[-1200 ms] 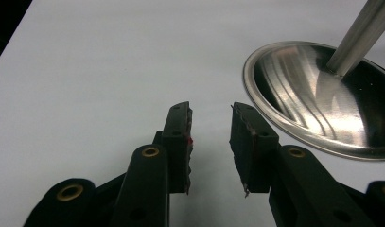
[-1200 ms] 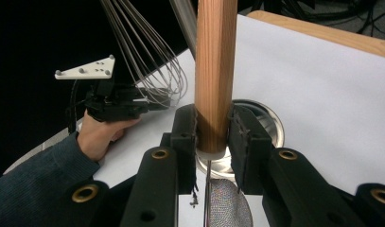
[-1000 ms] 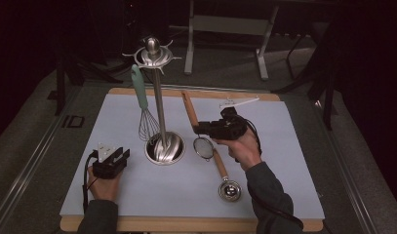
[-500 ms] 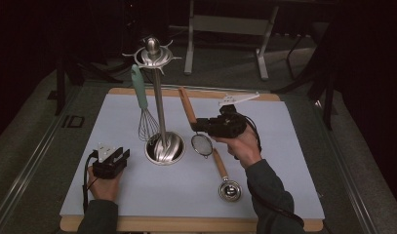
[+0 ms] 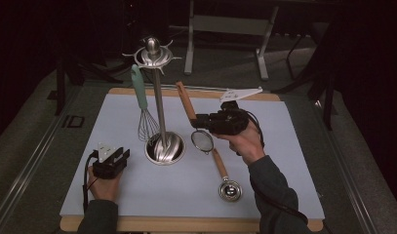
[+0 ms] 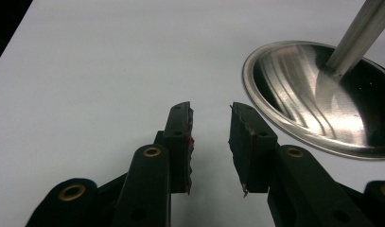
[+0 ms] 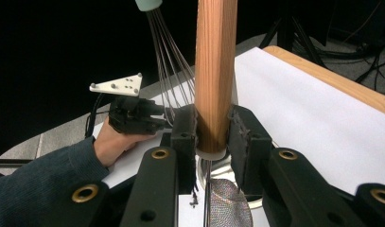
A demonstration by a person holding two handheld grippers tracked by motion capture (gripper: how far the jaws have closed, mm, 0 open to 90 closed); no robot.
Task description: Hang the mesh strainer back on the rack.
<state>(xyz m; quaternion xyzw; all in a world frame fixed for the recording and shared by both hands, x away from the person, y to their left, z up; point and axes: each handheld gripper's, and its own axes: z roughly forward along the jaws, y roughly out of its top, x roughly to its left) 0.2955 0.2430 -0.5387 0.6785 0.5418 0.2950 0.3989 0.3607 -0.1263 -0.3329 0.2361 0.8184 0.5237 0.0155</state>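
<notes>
Dark floor surrounds the wooden table (image 5: 186, 225), its top covered by a pale mat (image 5: 284, 161). My right gripper (image 5: 202, 120) clamps the wooden handle of a small mesh strainer (image 5: 202, 140), lifted off the mat right of centre, handle slanting up and away, mesh bowl hanging low. My left gripper (image 5: 119, 157) rests near the left edge, its jaws apart around nothing but bare mat. Between them stands a steel utensil stand (image 5: 163, 146) with a whisk (image 5: 146, 124) hanging from it. Nearer me lies a wooden-handled ladle (image 5: 228, 187).
</notes>
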